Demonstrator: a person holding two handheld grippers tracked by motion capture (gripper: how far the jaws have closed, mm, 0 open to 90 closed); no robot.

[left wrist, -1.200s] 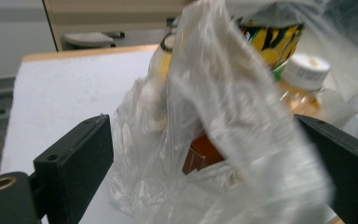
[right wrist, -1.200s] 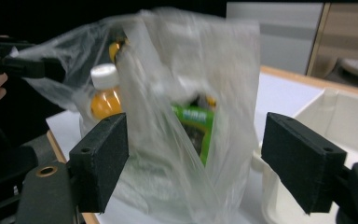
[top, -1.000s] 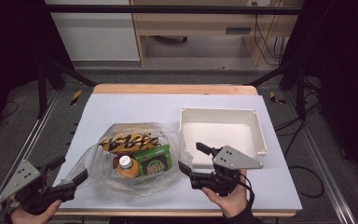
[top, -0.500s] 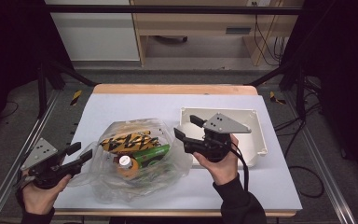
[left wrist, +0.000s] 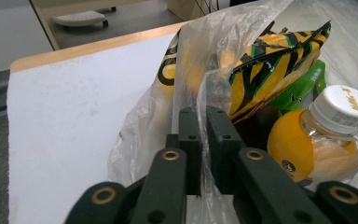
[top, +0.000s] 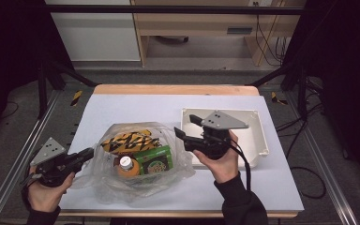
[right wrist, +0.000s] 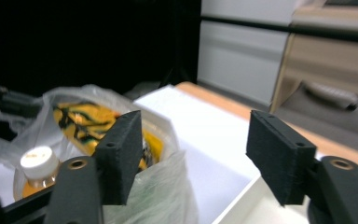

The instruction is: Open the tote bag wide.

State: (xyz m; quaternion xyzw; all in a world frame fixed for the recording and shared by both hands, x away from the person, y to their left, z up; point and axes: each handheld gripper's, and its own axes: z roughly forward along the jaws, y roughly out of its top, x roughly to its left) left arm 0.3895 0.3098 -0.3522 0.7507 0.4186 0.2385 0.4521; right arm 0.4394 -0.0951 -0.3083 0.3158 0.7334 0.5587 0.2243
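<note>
The right gripper (top: pixel 189 126) has risen from the bench's (top: pixel 136 108) near edge, jaws apart, beside the plastic bag (top: pixel 136 159) at mid-bench. The left gripper (top: pixel 82 156), moved inward, now pinches the bag's left edge. The white tray (top: pixel 258 136) sits unmoved.

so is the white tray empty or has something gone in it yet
Empty. In the high view the white tray shows bare floor; the snacks and orange bottle sit inside the plastic bag.
</note>
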